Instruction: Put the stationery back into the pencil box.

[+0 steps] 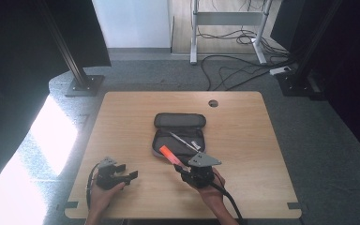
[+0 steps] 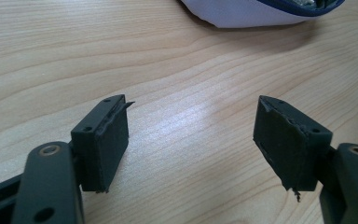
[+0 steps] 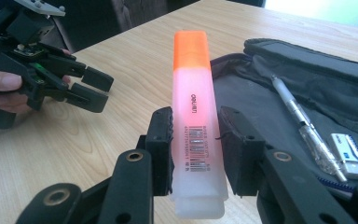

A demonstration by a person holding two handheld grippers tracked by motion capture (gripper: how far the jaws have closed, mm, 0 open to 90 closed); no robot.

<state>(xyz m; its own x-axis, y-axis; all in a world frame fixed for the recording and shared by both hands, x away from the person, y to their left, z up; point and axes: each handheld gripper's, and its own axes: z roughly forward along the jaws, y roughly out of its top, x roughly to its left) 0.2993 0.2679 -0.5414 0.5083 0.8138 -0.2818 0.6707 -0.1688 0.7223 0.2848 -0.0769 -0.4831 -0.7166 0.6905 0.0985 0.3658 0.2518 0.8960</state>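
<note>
Orange highlighter (image 3: 193,135) pinched between right gripper (image 3: 196,149) jaws, above front edge of open pencil case (image 1: 178,129). Left gripper (image 2: 191,140) jaws spread, empty, over worktop (image 1: 243,140). Risk judged: smooth barrel slipping if tilted, missing case.

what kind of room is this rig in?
Probably a lab or recording workspace, not a home: a bare wooden table on grey carpet, black frame posts on floor plates beside it, and loose cables running under a desk frame behind.
</note>
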